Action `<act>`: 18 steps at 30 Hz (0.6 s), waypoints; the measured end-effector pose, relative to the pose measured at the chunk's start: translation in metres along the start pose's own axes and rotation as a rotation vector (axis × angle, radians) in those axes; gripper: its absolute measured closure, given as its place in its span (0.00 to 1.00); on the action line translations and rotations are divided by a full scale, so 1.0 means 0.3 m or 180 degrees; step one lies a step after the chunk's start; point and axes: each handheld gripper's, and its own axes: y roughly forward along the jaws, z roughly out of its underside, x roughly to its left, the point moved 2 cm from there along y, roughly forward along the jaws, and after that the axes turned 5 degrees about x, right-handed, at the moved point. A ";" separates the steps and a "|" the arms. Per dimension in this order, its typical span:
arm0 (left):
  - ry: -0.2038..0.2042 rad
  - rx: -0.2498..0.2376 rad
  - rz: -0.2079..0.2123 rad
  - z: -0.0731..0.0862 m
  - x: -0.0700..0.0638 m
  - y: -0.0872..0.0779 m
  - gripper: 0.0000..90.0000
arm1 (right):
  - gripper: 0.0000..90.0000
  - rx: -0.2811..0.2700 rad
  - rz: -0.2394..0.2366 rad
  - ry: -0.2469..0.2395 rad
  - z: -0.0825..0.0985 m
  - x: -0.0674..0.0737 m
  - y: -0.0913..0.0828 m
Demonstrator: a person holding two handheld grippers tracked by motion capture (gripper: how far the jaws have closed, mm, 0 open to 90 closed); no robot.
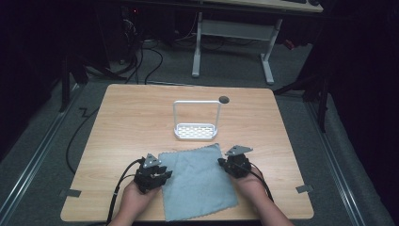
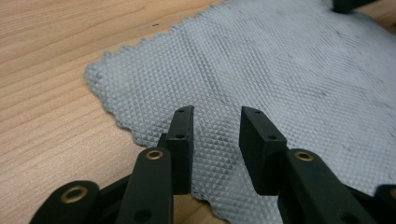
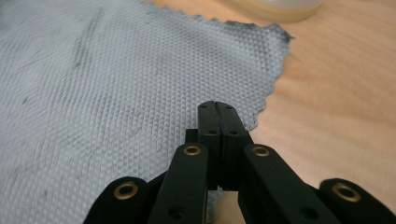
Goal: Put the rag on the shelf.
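High view: white rack [image 1: 196, 129] beyond grey cloth [image 1: 197, 186]; left gripper [image 1: 161, 176] parted over cloth edge, right gripper [image 1: 221, 162] closed, grasp unclear.

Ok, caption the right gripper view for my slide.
Right gripper, jaws closed, at the scalloped edge of a grey waffle-weave cloth lying on a wooden table.

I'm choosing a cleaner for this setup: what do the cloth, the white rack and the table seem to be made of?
Cloth: grey woven textile, probably microfibre, with a waffle texture and zigzag-cut edges. White rack: probably coated metal or plastic, with a thin hoop handle and perforated base. Table: light wood or wood-look laminate, showing matte grain lines.
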 end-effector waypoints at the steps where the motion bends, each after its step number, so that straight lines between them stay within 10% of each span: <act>1: -0.0001 -0.0003 -0.0010 0.001 -0.002 0.000 0.74 | 1.00 -0.0018 -0.0023 -0.0002 0.017 0.010 -0.012; 12: 0.0070 -0.0021 0.0063 0.029 -0.040 -0.015 0.70 | 0.97 -0.0152 -0.0130 -0.0056 0.136 0.064 -0.104; 18: -0.0049 -0.0263 -0.0093 0.020 0.021 -0.040 0.58 | 0.82 -0.0436 -0.0094 0.0037 0.120 0.026 -0.153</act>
